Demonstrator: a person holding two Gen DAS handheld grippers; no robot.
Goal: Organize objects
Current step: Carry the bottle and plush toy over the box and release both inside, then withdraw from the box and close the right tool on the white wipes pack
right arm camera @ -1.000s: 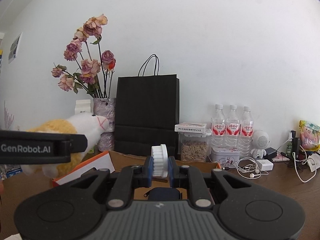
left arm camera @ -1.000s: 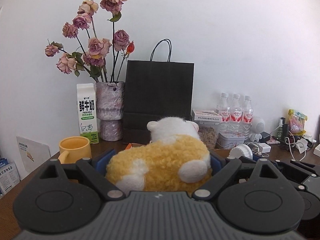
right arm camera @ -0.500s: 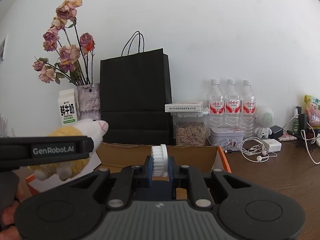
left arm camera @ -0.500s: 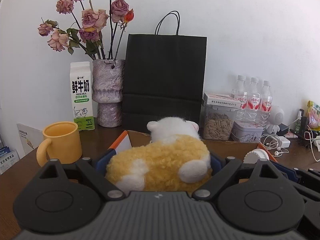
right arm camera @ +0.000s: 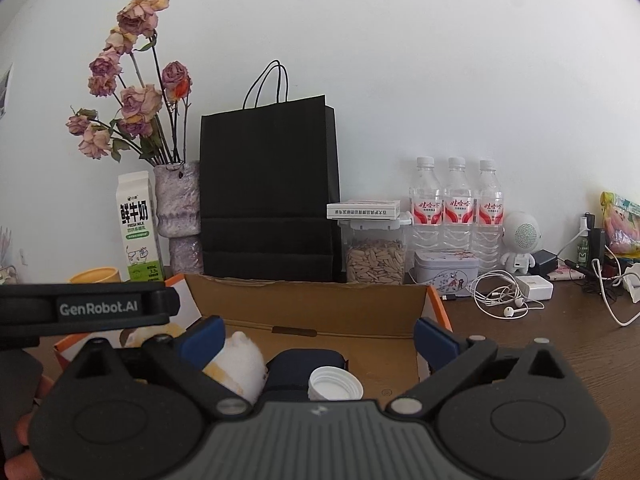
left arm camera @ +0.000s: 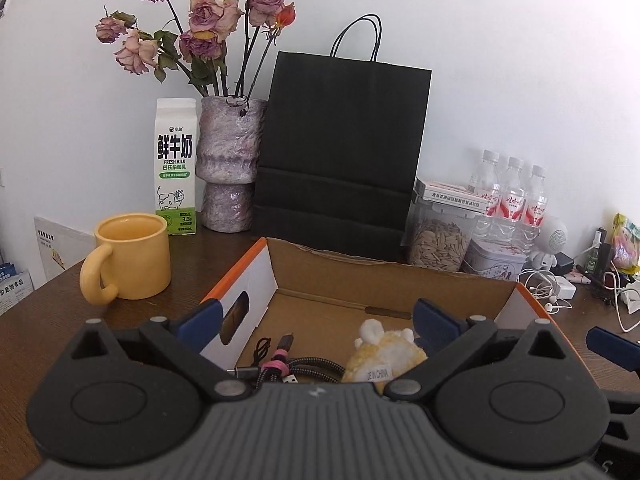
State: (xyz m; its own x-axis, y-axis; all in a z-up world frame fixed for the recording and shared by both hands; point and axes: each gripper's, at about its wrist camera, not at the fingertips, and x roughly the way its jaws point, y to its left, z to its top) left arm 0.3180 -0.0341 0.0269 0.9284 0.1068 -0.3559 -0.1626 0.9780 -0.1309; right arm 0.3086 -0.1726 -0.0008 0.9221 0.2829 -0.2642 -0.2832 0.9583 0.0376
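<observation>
Left wrist view: left gripper (left arm camera: 316,320) fingers opening, no longer clasping fuzzy yellow-white plush toy (left arm camera: 384,356); toy now down in open cardboard box (left arm camera: 360,280), beside braided cable bundle (left arm camera: 296,370).

Right wrist view: right gripper (right arm camera: 316,338) fingers opening; ribbed white cap (right arm camera: 335,384), previously pinched, now in box, mouth upward.

My box (left arm camera: 390,276): raw matt cardboard. Toy (left arm camera: 384,354): fuzzy plush. Cable (left arm camera: 316,366): braided. Cap (right arm camera: 335,385): ribbed white plastic. Table (left arm camera: 48,320): dark wood, w/ glossy mug (left arm camera: 134,256).
</observation>
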